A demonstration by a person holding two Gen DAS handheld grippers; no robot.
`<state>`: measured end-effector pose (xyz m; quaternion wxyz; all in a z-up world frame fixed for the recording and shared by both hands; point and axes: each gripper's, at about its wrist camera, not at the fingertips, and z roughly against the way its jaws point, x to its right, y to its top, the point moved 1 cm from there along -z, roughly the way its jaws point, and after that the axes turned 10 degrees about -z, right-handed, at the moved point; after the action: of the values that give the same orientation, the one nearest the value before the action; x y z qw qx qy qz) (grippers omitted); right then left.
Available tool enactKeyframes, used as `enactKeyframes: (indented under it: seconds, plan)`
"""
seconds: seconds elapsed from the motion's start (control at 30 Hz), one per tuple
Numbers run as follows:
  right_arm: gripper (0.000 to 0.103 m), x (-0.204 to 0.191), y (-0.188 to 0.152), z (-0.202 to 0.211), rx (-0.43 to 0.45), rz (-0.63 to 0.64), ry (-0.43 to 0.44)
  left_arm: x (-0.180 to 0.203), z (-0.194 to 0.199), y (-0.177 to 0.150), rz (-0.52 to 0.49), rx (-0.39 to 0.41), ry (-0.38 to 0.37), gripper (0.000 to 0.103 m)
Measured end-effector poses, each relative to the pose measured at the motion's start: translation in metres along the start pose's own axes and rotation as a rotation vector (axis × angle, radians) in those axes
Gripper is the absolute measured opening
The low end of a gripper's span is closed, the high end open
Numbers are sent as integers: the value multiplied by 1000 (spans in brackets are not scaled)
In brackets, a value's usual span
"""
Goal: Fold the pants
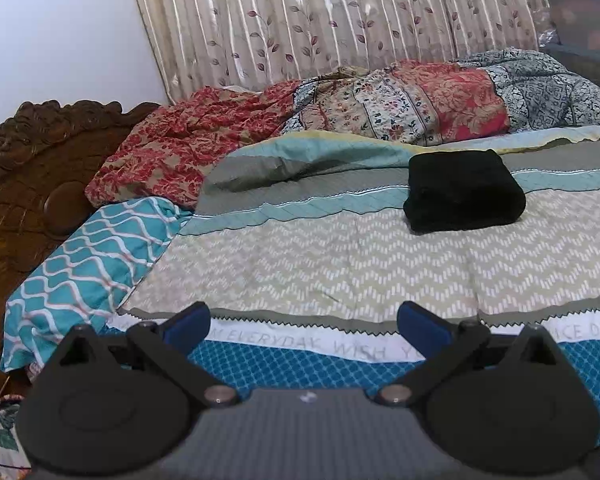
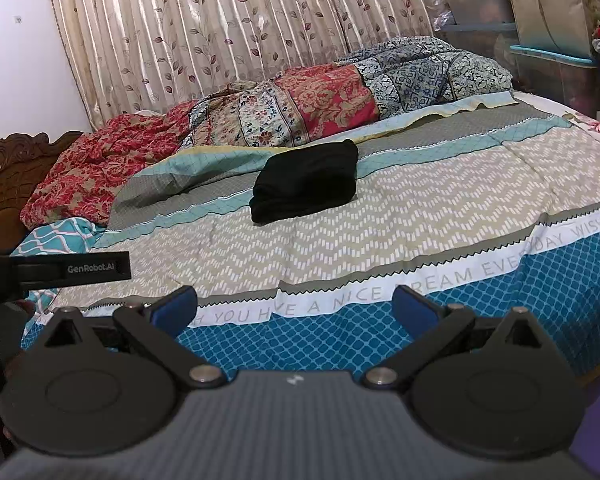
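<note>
The black pants (image 1: 463, 190) lie folded in a compact rectangle on the patterned bedspread (image 1: 320, 264), toward the far side of the bed. They also show in the right wrist view (image 2: 306, 181). My left gripper (image 1: 303, 322) is open and empty, held near the bed's front edge, well short of the pants. My right gripper (image 2: 294, 308) is open and empty too, over the blue front band of the bedspread (image 2: 440, 208). Part of the left gripper body (image 2: 60, 270) shows at the left of the right wrist view.
A crumpled red and floral quilt (image 1: 340, 120) lies along the far side by the curtain (image 1: 320, 12). A teal patterned pillow (image 1: 88, 260) and carved wooden headboard (image 1: 24, 184) are at the left. Storage boxes (image 2: 548, 40) stand at the far right.
</note>
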<state>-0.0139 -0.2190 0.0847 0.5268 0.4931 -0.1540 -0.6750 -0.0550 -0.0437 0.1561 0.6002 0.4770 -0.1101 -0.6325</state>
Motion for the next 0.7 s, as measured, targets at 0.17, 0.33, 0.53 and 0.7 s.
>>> enactKeyframes:
  seconds: [0.17,0.33,0.53,0.7]
  plan:
    - [103,-3,0,2,10,12,5,0,-1,-4,-5,-7,-7,103]
    - [103,-6,0,4,19,23,9,-1,-2,-5,-5,-9,-14,103]
    - [103,-5,1,4,20,13,9,-1,-4,-6,-4,-23,-43,103]
    - [103,-5,1,4,21,11,8,0,-7,-9,1,-43,-91,103]
